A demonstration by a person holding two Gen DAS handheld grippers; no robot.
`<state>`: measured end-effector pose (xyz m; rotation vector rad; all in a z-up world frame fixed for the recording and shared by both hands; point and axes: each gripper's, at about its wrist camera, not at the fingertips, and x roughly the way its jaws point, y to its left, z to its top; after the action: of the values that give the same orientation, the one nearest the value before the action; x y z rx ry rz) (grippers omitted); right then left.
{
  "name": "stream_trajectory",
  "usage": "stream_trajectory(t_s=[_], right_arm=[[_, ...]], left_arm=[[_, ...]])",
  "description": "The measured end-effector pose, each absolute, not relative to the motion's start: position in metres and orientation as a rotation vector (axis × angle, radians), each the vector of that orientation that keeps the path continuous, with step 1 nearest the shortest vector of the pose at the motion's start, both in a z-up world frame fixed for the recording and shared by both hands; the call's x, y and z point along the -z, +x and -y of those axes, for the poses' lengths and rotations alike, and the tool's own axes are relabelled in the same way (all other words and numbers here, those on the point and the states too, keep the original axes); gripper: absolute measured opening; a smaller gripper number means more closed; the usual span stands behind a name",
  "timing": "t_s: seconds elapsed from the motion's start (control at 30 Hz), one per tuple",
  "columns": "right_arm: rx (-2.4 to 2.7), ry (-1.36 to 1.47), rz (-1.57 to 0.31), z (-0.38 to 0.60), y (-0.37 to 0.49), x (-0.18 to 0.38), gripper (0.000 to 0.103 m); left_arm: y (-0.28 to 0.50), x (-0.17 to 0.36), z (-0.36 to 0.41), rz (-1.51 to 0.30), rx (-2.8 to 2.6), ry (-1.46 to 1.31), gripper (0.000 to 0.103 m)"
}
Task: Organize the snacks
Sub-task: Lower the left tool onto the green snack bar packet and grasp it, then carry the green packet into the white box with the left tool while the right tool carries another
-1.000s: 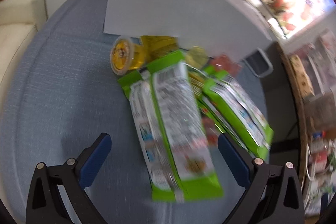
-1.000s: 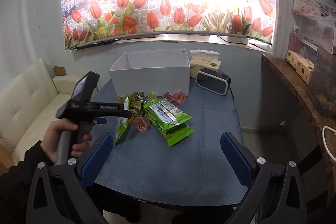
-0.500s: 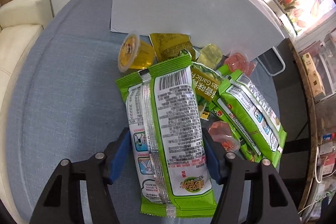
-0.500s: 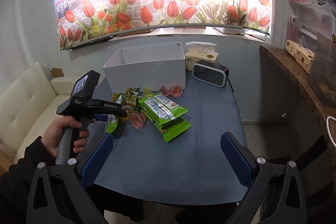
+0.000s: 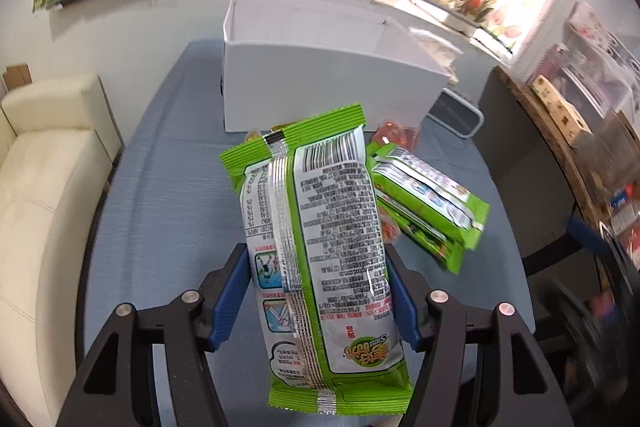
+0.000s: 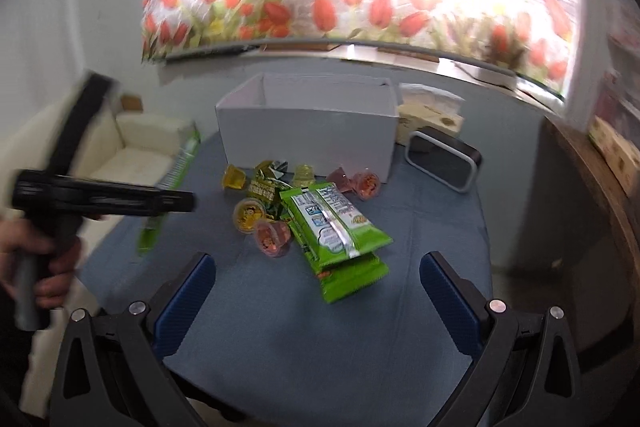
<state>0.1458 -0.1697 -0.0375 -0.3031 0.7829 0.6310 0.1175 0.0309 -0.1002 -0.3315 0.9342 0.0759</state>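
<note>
The left gripper (image 5: 318, 289) clamps a green snack packet (image 5: 320, 251) between its blue fingers (image 5: 230, 297), lifted above the bench (image 5: 160, 211) before the white box (image 5: 320, 83). The right gripper (image 6: 318, 301) hangs spread wide, empty, short of the stacked green packets (image 6: 336, 231).

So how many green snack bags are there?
3. One green bag is pinched in the left claw, up above the table. The top bag and the bottom bag lie stacked on the table. Another could hide underneath.
</note>
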Motion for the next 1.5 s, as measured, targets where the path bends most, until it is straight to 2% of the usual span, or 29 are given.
stream_trajectory(t_s=[0.23,0.43,0.5,0.53,0.57,0.77,1.1,1.27,1.5], right_arm=[[-0.708,-0.419,-0.922,0.128,0.232,0.098,0.103],[-0.766,-0.458,-0.962,0.111,0.258,0.127,0.103],[-0.788,-0.453,-0.98,0.108,0.261,0.131,0.094],[-0.793,-0.451,-0.988,0.106,0.26,0.132,0.073],[-0.777,-0.469,-1.004,0.105,0.262,0.134,0.068],[-0.793,-0.449,-1.005,0.109,0.26,0.13,0.066],[-0.781,-0.317,-0.881,0.131,0.24,0.073,0.066],[-0.731,-0.2,-0.836,0.126,0.251,0.041,0.066],[-0.618,-0.115,-0.758,0.094,0.318,0.007,0.066]], left_arm=[[0.083,0.078,-0.031,-0.883,-0.081,-0.303,0.069],[0.071,0.074,-0.042,-0.872,-0.087,-0.306,0.069],[0.071,0.073,-0.044,-0.869,-0.093,-0.305,0.07],[0.071,0.074,-0.045,-0.869,-0.097,-0.301,0.07],[0.072,0.075,-0.046,-0.871,-0.098,-0.3,0.07],[0.072,0.078,-0.048,-0.874,-0.088,-0.301,0.07],[0.088,0.061,-0.042,-0.834,-0.065,-0.255,0.07],[0.128,0.04,-0.049,-0.788,-0.055,-0.253,0.07],[0.238,0.017,-0.084,-0.77,-0.092,-0.286,0.07]])
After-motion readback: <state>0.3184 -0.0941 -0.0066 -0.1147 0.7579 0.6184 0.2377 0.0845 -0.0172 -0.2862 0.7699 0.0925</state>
